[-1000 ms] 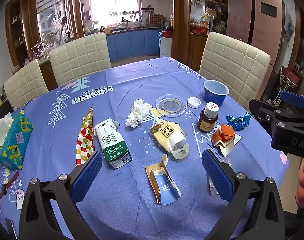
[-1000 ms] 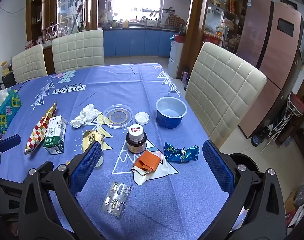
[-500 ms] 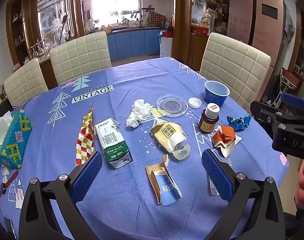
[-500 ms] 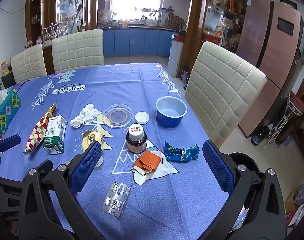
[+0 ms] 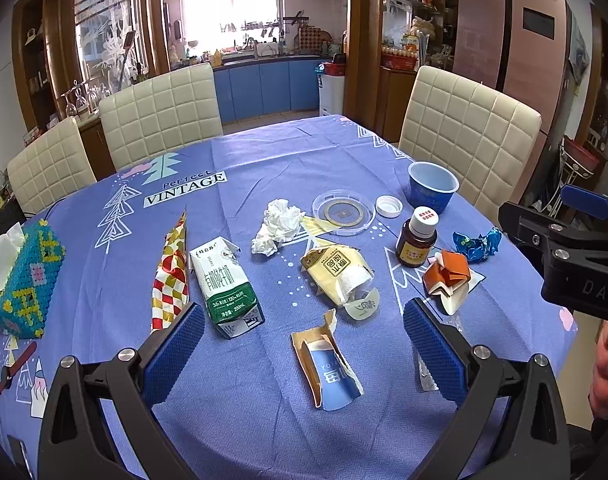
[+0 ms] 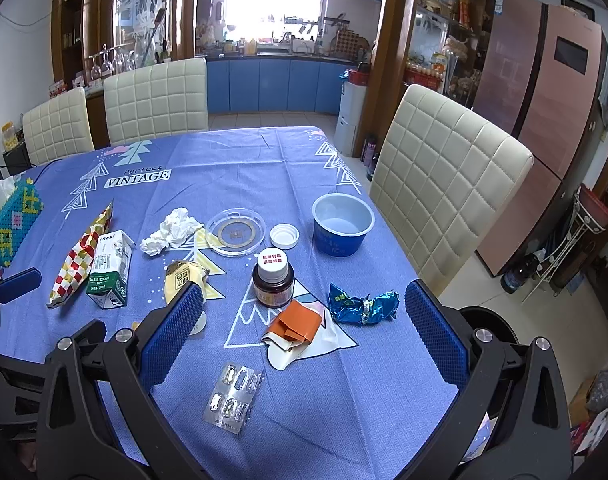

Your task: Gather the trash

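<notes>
Trash lies on the blue tablecloth (image 5: pixel 264 152): a green milk carton (image 5: pixel 224 284), a checkered wrapper (image 5: pixel 170 276), a crumpled tissue (image 5: pixel 278 224), a yellow carton (image 5: pixel 336 276), a torn blue box (image 5: pixel 328 368), an orange packet (image 5: pixel 448 276) and a blue foil wrapper (image 5: pixel 478 242). My left gripper (image 5: pixel 304 344) is open and empty above the torn box. My right gripper (image 6: pixel 304 332) is open and empty above the orange packet (image 6: pixel 298 324), near a pill blister (image 6: pixel 234 396) and the foil wrapper (image 6: pixel 364 304).
A brown medicine bottle (image 6: pixel 273 280), a blue cup (image 6: pixel 342 224), a clear lid (image 6: pixel 236 232) and a white cap (image 6: pixel 284 236) stand mid-table. A beaded tissue box (image 5: pixel 20 284) is at the left. Cream chairs (image 6: pixel 448 184) ring the table. A black bin (image 6: pixel 488 328) stands by the right edge.
</notes>
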